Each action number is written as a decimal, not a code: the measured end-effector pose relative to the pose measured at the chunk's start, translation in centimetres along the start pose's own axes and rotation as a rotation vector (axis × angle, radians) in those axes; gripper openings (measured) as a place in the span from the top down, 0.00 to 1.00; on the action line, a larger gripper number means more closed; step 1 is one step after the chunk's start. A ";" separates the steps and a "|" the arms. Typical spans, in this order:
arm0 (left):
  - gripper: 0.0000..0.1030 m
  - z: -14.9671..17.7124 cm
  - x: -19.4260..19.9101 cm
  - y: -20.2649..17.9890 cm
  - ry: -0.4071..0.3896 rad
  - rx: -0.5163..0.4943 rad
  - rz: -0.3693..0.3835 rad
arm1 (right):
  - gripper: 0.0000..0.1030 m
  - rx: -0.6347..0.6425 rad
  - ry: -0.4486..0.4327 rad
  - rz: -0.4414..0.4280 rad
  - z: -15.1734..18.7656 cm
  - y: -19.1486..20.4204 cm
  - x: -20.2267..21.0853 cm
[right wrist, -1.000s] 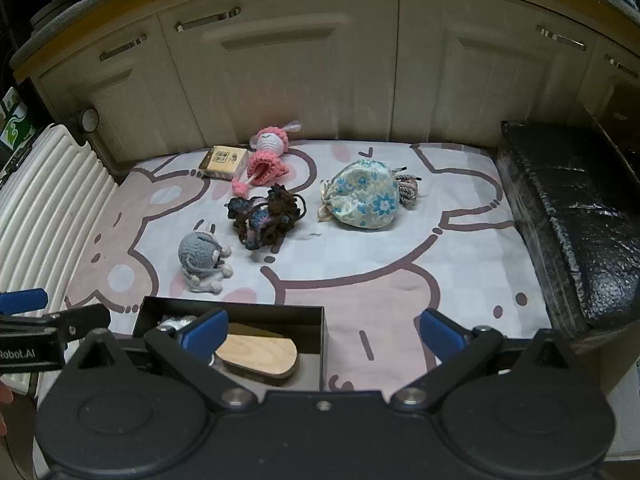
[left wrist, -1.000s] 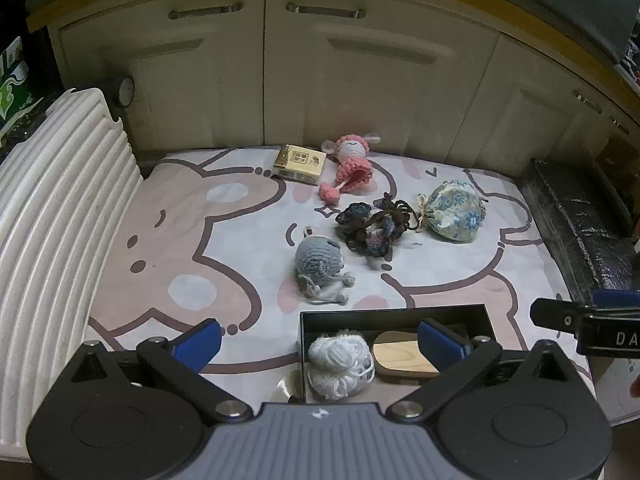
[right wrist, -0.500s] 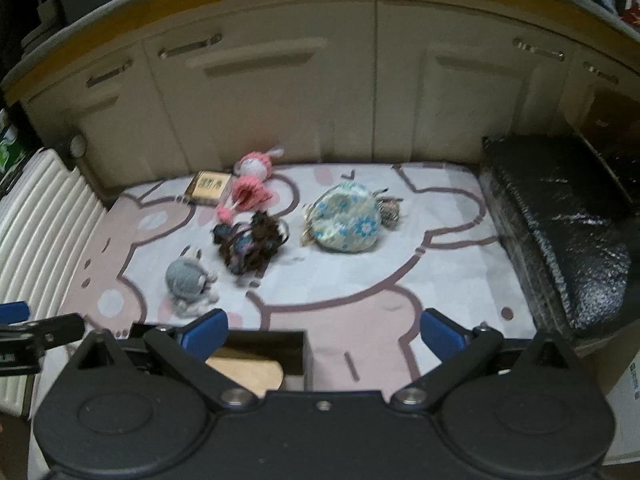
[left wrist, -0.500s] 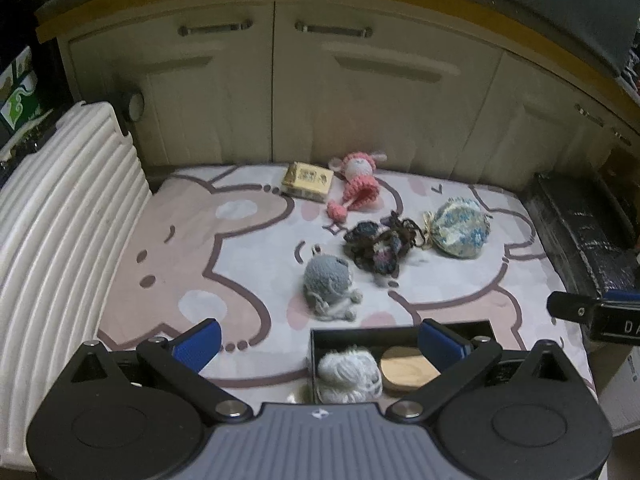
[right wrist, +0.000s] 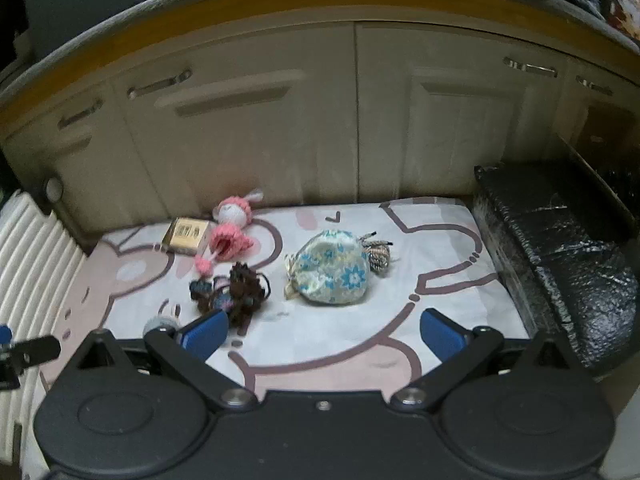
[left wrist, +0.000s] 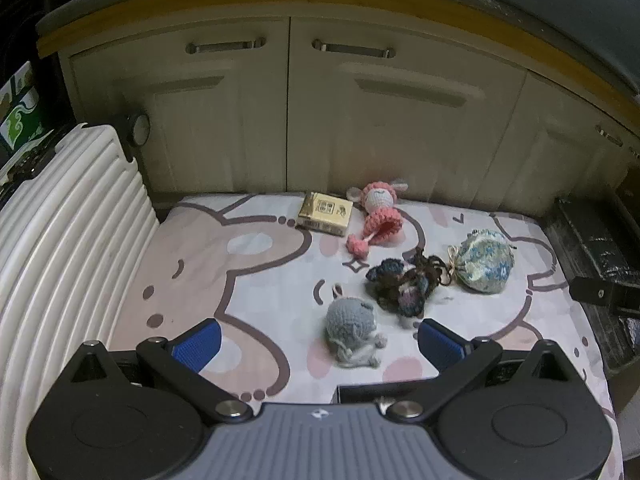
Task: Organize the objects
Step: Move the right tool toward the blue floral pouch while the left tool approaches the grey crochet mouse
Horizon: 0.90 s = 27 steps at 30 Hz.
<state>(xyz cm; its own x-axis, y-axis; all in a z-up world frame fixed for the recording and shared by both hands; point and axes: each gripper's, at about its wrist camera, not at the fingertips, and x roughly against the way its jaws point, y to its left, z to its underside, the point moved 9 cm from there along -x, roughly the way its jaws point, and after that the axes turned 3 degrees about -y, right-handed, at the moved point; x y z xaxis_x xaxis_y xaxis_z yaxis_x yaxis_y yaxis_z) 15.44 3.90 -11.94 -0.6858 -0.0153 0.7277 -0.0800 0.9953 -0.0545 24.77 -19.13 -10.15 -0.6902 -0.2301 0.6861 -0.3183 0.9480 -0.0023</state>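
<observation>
On a cartoon-printed mat (left wrist: pixel 248 280) lie a grey crocheted toy (left wrist: pixel 352 330), a dark yarn tangle (left wrist: pixel 406 286), a blue floral pouch (left wrist: pixel 482 266), a pink crocheted doll (left wrist: pixel 376 216) and a small gold box (left wrist: pixel 325 213). My left gripper (left wrist: pixel 318 344) hangs open above the mat's near side, the grey toy between its fingers' line of sight. Only the rim of a black box (left wrist: pixel 360 394) shows behind its body. My right gripper (right wrist: pixel 322 330) is open and empty, well short of the floral pouch (right wrist: pixel 332 270). A small striped yarn ball (right wrist: pixel 378 254) sits behind the pouch.
Cream cabinet doors (left wrist: pixel 288 112) close off the back. A white ribbed suitcase (left wrist: pixel 52 240) flanks the mat on the left, and a black foil-wrapped block (right wrist: pixel 560 248) on the right. The other gripper's tip (right wrist: pixel 28 352) shows at the left edge of the right wrist view.
Both grippers have pulled back and up; the scene looks smaller. The black box with the white yarn ball and wooden piece has slipped almost out of sight beneath the gripper bodies.
</observation>
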 end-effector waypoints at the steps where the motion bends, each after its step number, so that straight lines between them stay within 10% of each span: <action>1: 0.00 -0.2 -0.3 0.0 -0.005 -0.004 0.002 | 0.00 -0.008 -0.011 -0.002 -0.2 -0.1 -0.2; 27: 0.06 -0.3 -8.9 -2.4 0.029 -0.164 0.093 | 0.00 -0.071 0.026 0.012 -1.4 -2.0 -9.5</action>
<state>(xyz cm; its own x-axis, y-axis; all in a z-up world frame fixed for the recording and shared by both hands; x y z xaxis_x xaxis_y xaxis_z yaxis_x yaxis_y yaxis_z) 21.93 1.66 -18.10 -0.6633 0.0783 0.7442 0.1039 0.9945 -0.0121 32.90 -18.52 -15.63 -0.6763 -0.2132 0.7051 -0.2620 0.9642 0.0402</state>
